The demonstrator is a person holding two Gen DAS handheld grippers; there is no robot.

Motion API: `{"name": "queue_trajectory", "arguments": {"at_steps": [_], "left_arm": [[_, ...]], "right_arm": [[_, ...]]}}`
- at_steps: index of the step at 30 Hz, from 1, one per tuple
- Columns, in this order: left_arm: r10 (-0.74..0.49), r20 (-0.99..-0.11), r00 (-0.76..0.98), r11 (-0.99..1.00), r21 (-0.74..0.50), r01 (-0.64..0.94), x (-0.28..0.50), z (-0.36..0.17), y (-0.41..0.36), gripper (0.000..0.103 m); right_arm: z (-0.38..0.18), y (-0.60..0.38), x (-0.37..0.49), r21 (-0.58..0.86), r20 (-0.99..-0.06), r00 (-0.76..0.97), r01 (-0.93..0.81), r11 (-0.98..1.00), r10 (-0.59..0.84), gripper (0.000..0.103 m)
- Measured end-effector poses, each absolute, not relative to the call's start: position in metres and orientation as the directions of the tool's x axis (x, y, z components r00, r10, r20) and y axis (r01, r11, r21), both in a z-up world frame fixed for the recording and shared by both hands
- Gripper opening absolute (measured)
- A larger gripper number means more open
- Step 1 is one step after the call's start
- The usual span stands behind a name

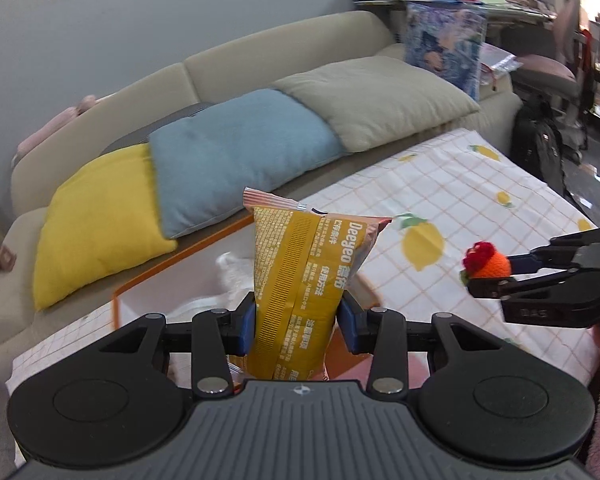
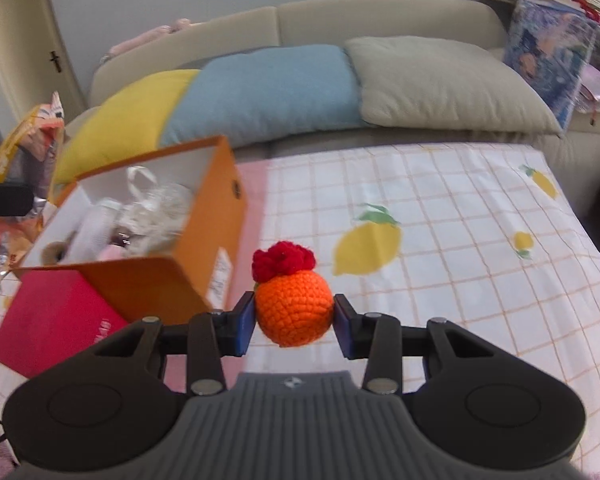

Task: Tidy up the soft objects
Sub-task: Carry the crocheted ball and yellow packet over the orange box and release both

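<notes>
A: Biggest first. Beige sofa (image 2: pixel 380 16) far beyond both tongs, with three cushions lying along it: yellow cushion (image 2: pixel 128 120), blue cushion (image 2: pixel 268 88), beige cushion (image 2: pixel 440 84).
B: Surface?
A: Lemon-print checked cloth (image 2: pixel 440 216) spread under and ahead of both tongs. I cannot tell what it covers.
B: Containers?
A: Open orange box (image 2: pixel 204 240) ahead-left of the right tongs (image 2: pixel 294 322), with white and clear soft items inside. Red flat box (image 2: pixel 56 320) lies just beside it, nearer to the camera, left of the right tongs.
B: Left side?
A: Left tongs (image 1: pixel 296 322) clenched on a yellow snack bag (image 1: pixel 300 280). The bag stands upright between the blue pads (image 1: pixel 246 328), off the cloth, with the orange box's rim just beyond it.
B: Right side?
A: Right tongs grasping a crocheted orange ball (image 2: pixel 294 308) with a red topknot, pads (image 2: pixel 244 324) pressed on both of its sides, held above the cloth. From the left wrist view that ball (image 1: pixel 490 264) sits well to the right of the left tongs, in the right tongs' (image 1: pixel 496 270) tips.
</notes>
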State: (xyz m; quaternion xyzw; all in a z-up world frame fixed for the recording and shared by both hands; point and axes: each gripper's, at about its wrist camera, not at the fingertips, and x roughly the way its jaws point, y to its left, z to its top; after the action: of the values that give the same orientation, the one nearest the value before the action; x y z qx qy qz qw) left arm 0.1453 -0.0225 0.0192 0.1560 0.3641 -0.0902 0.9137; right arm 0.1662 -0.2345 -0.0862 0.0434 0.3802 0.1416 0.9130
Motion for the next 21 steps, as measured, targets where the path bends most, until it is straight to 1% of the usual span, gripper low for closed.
{"name": "queue_trajectory", "arguments": {"at_steps": [3, 7, 10, 15, 17, 21], "left_arm": [[0.000, -0.688, 0.726, 0.939, 0.250, 0.237, 0.150, 0.023, 0.006, 0.047], [0.056, -0.669, 0.741, 0.939, 0.287, 0.189, 0.156, 0.029, 0.039, 0.047], [0.092, -0.664, 0.742, 0.929, 0.325, 0.176, 0.164, 0.029, 0.057, 0.047], [0.142, -0.694, 0.705, 0.907, 0.377, 0.188, 0.193, 0.011, 0.079, 0.047], [0.140, -0.725, 0.675, 0.914, 0.356, 0.193, 0.207, 0.000, 0.088, 0.047], [0.101, -0.785, 0.611, 0.942, 0.273, 0.194, 0.237, -0.023, 0.102, 0.047]], "right_arm": [[-0.071, -0.211, 0.167, 0.173, -0.660, 0.674, -0.293, 0.940, 0.332, 0.040], [-0.053, -0.178, 0.180, 0.195, -0.643, 0.650, -0.372, 0.907, 0.405, 0.040], [-0.041, -0.151, 0.194, 0.180, -0.637, 0.634, -0.430, 0.885, 0.438, 0.040], [-0.035, -0.112, 0.220, 0.126, -0.654, 0.606, -0.502, 0.856, 0.452, 0.040], [-0.035, -0.101, 0.230, 0.109, -0.661, 0.597, -0.523, 0.845, 0.455, 0.040], [-0.041, -0.080, 0.253, 0.041, -0.685, 0.591, -0.554, 0.832, 0.427, 0.040]]}}
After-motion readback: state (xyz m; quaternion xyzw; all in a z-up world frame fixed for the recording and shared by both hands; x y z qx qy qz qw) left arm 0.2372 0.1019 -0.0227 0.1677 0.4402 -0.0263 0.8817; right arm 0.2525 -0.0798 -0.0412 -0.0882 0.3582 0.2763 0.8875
